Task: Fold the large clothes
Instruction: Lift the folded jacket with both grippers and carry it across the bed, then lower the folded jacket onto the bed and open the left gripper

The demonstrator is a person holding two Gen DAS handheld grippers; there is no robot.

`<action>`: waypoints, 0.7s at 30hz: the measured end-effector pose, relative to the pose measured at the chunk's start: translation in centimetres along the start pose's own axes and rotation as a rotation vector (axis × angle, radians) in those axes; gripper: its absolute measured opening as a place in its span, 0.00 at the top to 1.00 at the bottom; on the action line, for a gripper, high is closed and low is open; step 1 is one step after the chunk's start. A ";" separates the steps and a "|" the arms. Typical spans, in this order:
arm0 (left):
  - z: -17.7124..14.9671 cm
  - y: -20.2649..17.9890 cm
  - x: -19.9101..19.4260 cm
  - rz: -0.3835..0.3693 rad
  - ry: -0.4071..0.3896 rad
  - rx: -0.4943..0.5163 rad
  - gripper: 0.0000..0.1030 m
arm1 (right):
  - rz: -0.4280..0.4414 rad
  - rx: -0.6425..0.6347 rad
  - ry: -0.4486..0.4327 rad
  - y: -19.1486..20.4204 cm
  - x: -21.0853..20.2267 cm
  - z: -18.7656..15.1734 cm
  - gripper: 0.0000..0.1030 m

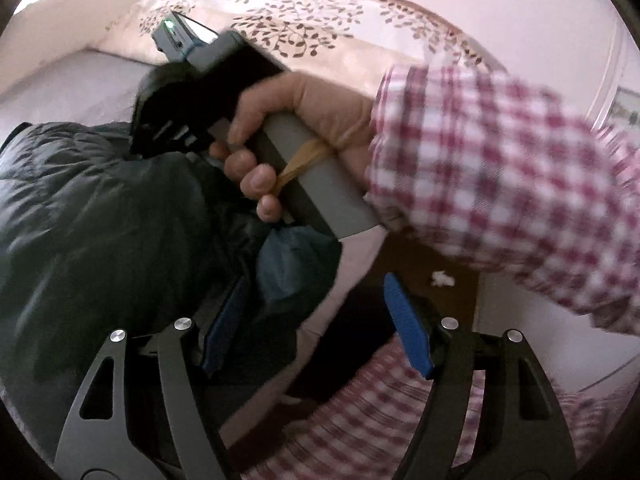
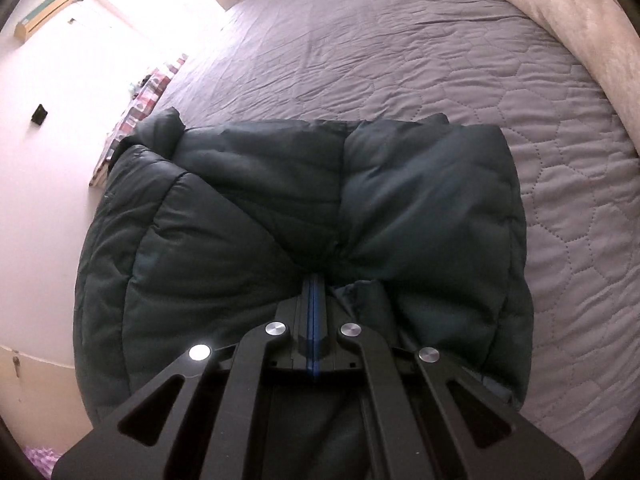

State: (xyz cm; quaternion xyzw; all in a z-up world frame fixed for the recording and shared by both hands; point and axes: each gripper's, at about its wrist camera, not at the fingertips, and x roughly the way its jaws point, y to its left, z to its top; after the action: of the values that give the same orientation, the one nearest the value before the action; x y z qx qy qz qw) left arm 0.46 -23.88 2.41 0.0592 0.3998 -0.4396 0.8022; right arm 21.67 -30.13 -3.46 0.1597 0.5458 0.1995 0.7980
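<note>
Lying folded in the middle of the right wrist view is a big dark puffy jacket (image 2: 304,216). It sits on a grey quilted bed (image 2: 440,60), close to the bed's left edge. Its near part is hidden under the black arms of the right tongs (image 2: 314,292). Those tongs are pressed together on a fold of the jacket, with the blue pads touching and the cloth bunched at their tips.

In the left wrist view the jacket (image 1: 100,216) fills the left side, dark and blurry. A bit of lighter blue cloth (image 1: 296,260) pokes out at its edge, in the middle of the frame; I cannot tell what part it is. The left tongs (image 1: 312,328) are spread wide at the bottom. The left blue pad lies against the jacket, and I cannot tell if it presses in. The right pad is in the air.

A bare hand (image 1: 288,144) in a red and white checked sleeve (image 1: 500,184) holds the grey handle of the other tool and blocks the middle of this view. A yellow rubber band (image 1: 304,164) goes round the handle. Behind, a flowered blanket (image 1: 320,24) lies at the top. A small white scrap (image 1: 440,278) sits on the brown floor, lower right.
</note>
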 end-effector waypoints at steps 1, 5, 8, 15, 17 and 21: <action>0.0 0.0 -1.0 -0.003 -0.012 -0.006 0.32 | -0.006 0.000 -0.002 -0.1 -0.3 -0.4 1.00; 0.0 0.8 -5.2 0.046 -0.088 -0.035 0.28 | -0.036 0.004 -0.016 0.4 -0.9 -0.6 1.00; -0.4 2.6 -9.0 0.105 -0.159 -0.118 0.25 | -0.064 0.005 -0.039 0.6 -1.7 -1.0 1.00; -3.2 8.4 -14.5 0.271 -0.226 -0.362 0.19 | -0.056 0.028 -0.138 1.2 -6.2 -2.7 0.92; -5.1 9.8 -15.4 0.286 -0.219 -0.446 0.19 | -0.018 0.022 -0.188 1.7 -8.8 -4.3 0.90; -8.0 11.7 -15.0 0.286 -0.152 -0.582 0.19 | 0.036 -0.058 -0.233 2.9 -12.4 -10.1 0.90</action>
State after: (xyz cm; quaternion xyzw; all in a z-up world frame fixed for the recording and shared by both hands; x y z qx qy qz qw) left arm 0.16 -3.34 4.47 -0.1500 0.4350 -0.1932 0.8665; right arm 7.74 -33.36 4.38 0.1684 0.4406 0.2096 0.8565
